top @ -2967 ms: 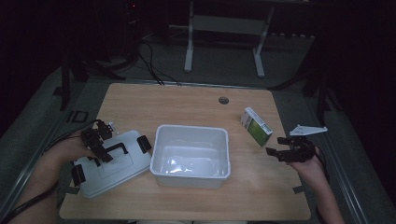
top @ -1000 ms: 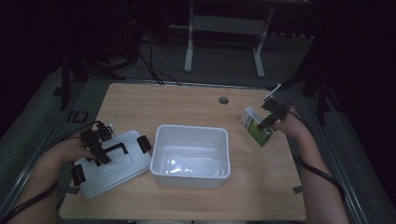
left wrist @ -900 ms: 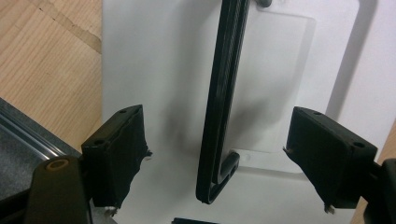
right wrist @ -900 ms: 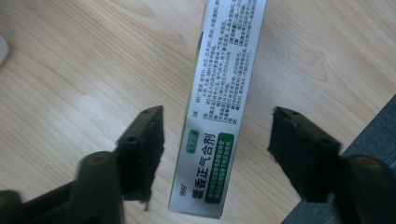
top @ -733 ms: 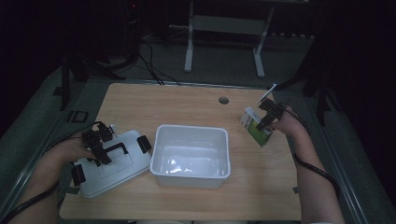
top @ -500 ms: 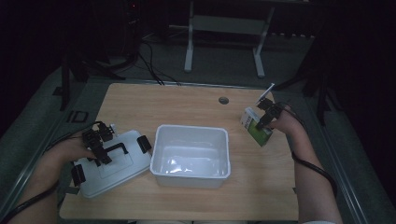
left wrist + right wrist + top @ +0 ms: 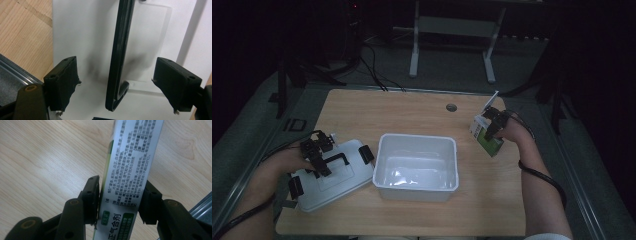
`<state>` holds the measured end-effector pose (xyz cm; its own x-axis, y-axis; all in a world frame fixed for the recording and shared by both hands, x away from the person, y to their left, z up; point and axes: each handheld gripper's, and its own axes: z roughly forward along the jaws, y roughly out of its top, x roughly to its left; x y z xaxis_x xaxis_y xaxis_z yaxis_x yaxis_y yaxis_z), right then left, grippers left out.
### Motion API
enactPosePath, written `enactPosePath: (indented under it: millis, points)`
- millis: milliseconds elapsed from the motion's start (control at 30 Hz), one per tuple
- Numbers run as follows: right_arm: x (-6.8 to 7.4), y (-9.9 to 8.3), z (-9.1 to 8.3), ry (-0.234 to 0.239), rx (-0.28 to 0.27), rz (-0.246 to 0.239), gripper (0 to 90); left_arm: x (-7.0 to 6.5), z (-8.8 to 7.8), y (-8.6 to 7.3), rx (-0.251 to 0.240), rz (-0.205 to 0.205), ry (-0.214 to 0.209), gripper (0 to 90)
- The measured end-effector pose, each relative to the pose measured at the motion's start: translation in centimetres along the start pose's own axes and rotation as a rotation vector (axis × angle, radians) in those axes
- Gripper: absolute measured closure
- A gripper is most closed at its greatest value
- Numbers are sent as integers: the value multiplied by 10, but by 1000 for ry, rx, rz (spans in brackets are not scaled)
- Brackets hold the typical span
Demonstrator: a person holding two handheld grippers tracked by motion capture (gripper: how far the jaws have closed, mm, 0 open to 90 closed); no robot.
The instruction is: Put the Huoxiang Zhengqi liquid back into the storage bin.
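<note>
Carton [image 7: 486, 134] of green-and-white card stands near the table's [image 7: 412, 107] right edge, right of the white bin [image 7: 417, 167], its long axis running straight up between the right gripper's [image 7: 491, 125] jaws; those jaws have just been closing and now press both narrow sides — a grip. Left gripper [image 7: 122, 85] hangs open over the lid [image 7: 332, 176], its black handle [image 7: 120, 57] lying lengthwise between the pads, untouched.
</note>
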<state>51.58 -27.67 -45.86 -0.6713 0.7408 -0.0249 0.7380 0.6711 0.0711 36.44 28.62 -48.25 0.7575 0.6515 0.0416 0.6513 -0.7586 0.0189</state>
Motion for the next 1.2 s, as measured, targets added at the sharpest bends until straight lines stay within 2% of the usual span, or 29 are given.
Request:
enactPosePath:
  millis: [167, 367, 433, 567, 600, 767, 833, 967, 1000, 1200]
  points:
    - [-1, 1, 2, 8, 4, 25, 580, 0, 1, 0, -1, 1, 0, 199]
    - [0, 3, 3, 1, 21, 30, 590, 0, 2, 1, 2, 5, -2, 199]
    - [-1, 4, 3, 7, 24, 54, 606, -1, 2, 2, 1, 2, -3, 200]
    - [0, 3, 3, -2, 22, 47, 626, -1, 1, 2, 1, 2, -2, 199]
    - [1, 3, 3, -1, 15, 26, 633, 0, 0, 1, 1, 4, -2, 200]
    - [3, 2, 1, -21, 9, -13, 638, 0, -1, 1, 5, 1, 0, 200]
    - [5, 1, -3, -42, 3, -41, 640, 0, -1, 1, 5, 2, 1, 199]
    - [7, 0, -7, -35, 2, -63, 640, 0, -1, 1, 2, 2, 0, 200]
    - [10, -2, -10, -23, 7, -95, 639, 0, -1, 2, 0, 1, 1, 199]
    - [16, -8, -12, -13, 23, -156, 638, -1, -4, 1, -3, 1, 3, 200]
